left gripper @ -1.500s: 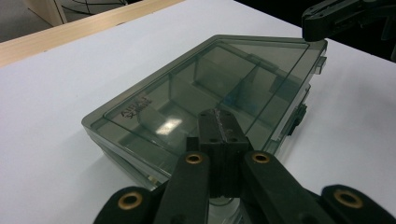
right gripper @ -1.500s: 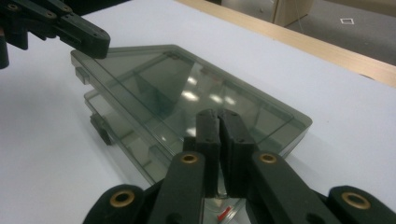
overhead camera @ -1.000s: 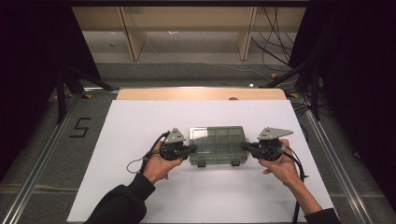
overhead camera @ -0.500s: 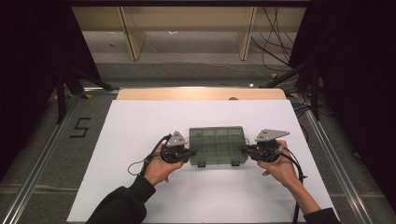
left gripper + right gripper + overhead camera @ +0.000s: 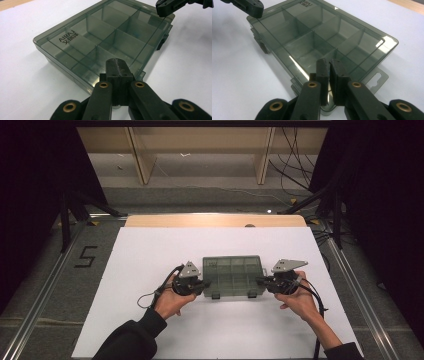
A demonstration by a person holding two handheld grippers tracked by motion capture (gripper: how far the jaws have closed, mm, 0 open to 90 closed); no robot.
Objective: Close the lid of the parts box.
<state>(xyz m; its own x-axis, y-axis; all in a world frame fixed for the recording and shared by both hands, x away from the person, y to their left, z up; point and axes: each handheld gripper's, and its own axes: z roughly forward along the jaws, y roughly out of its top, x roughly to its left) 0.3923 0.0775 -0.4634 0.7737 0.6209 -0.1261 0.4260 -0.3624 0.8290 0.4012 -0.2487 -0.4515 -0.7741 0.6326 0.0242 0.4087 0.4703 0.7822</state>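
**Both grippers pressed to the ends of a closed compartment box**

High view: a smoky grey organiser box [image 5: 232, 276] lies flat near the middle of the white counter [image 5: 150, 255]. The left gripper [image 5: 204, 284] meets its left end and the right gripper [image 5: 259, 282] its right end, each held in a hand.

Left gripper view: the left gripper [image 5: 119, 65] has its jaws closed together with nothing between them, their tip against the box's [image 5: 100, 42] near end. This view brings out the printed brand mark on the see-through lid and the divider walls beneath it.

Right gripper view: the right gripper [image 5: 329, 63] has its jaws nearly together, a thin slit between them, gripping nothing, above the box's [image 5: 322, 37] near edge. A clear hang tab [image 5: 377, 76] juts from the box's corner here.
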